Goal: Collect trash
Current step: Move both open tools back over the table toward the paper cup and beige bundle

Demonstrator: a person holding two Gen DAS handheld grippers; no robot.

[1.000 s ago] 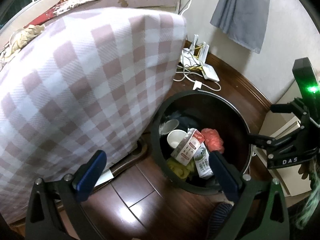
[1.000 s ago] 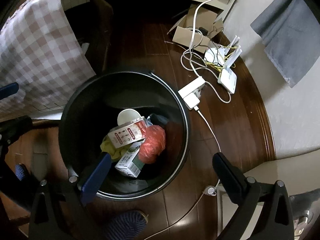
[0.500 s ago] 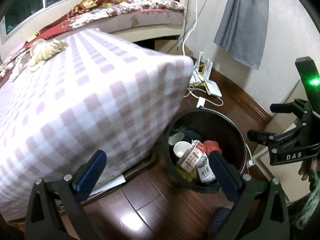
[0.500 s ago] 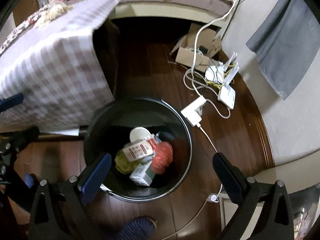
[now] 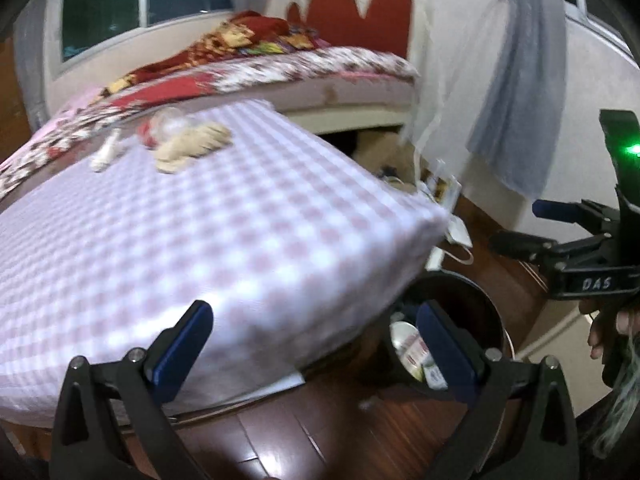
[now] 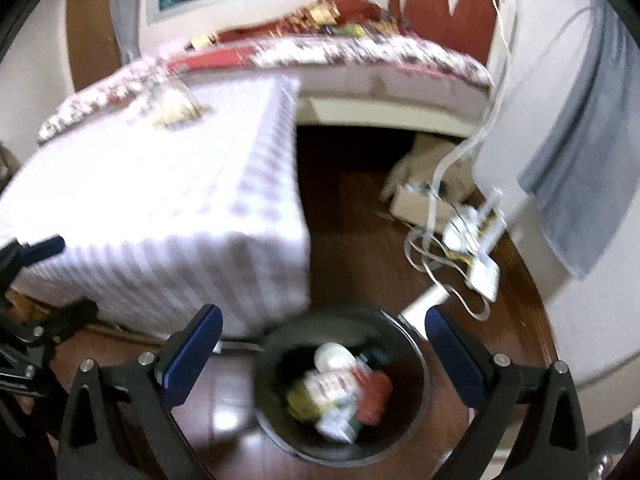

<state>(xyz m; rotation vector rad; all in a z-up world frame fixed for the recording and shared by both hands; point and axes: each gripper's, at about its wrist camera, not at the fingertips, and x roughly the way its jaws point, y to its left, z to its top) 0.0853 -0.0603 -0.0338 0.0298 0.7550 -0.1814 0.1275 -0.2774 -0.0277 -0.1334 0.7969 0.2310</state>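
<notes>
We look across a bedroom from two handheld grippers; both views are blurred. At far left, a table draped in a soft pink-and-white checked cloth (image 5: 224, 248) fills much of the left wrist view. A few small items, including something crumpled and beige (image 5: 192, 146), lie on its far end, too blurred for us to identify. Our left gripper (image 5: 314, 352) shows rigid black arms tipped with blue pads, spread wide apart with nothing between them. Behind the table stands a bed (image 6: 360, 60) with a floral cover and a red scalloped headboard (image 5: 352, 12).

Our right gripper (image 6: 324, 356) is likewise spread wide and empty. Between its fingers in the right wrist view, on the glossy dark wooden floor (image 6: 352, 216), sits the round black trash bin (image 6: 420, 360), just beside the table's corner. It holds a white cup (image 6: 332, 354), printed cartons and something red and crumpled (image 6: 372, 396). Further right, white cables and small white devices (image 6: 476, 256) lie tangled on the floor by the pale wall, where a grey cloth (image 6: 592, 160) hangs.
</notes>
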